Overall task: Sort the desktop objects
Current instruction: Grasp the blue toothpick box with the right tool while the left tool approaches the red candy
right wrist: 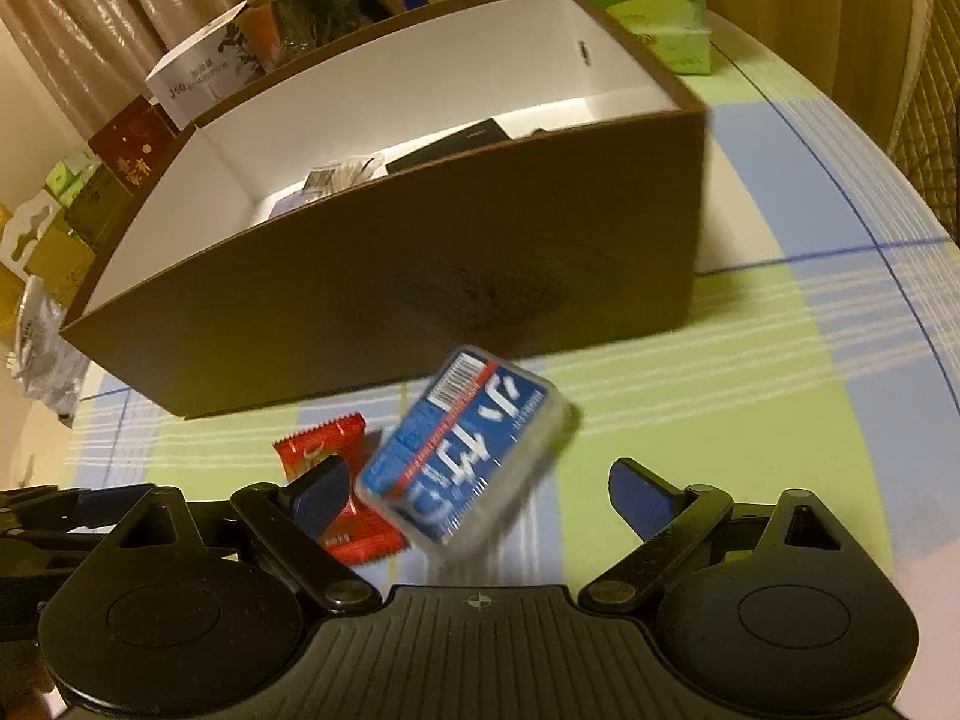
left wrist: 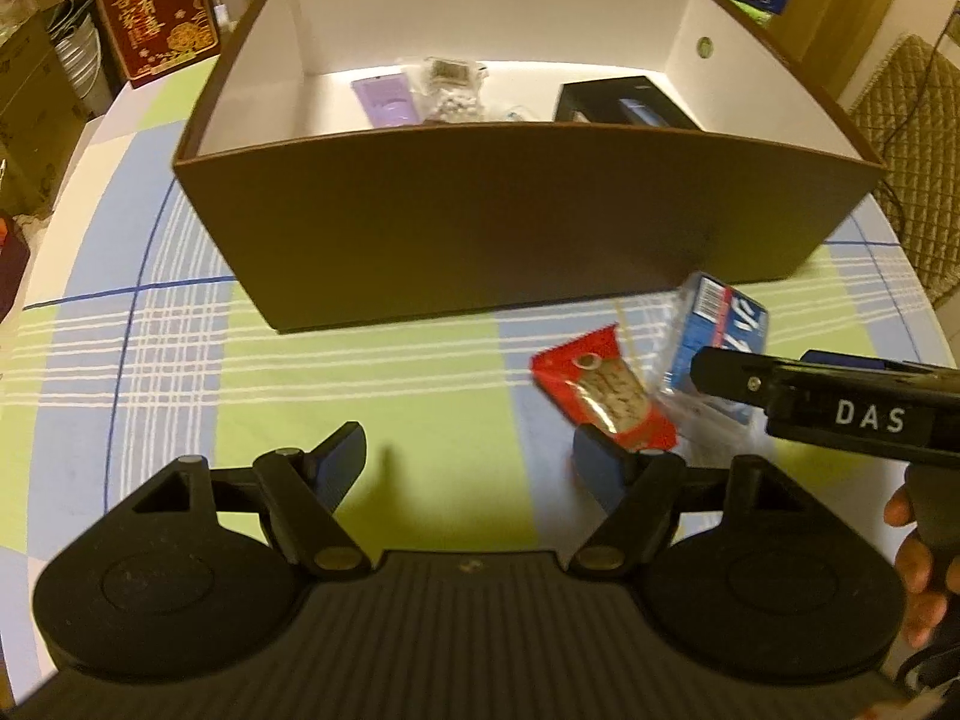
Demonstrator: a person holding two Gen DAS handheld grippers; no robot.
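Left wrist view: low over table (left wrist: 180, 360), facing brown box (left wrist: 510, 222) head-on. Right wrist view: closer, angled left. Both share box, red packet (left wrist: 606, 396), blue pack (right wrist: 468, 450).

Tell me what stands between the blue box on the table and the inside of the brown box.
The brown box's near wall stands directly behind the blue box, so it must be lifted over that rim. A red packet lies beside it, not in the path. The right gripper has open jaws around it.
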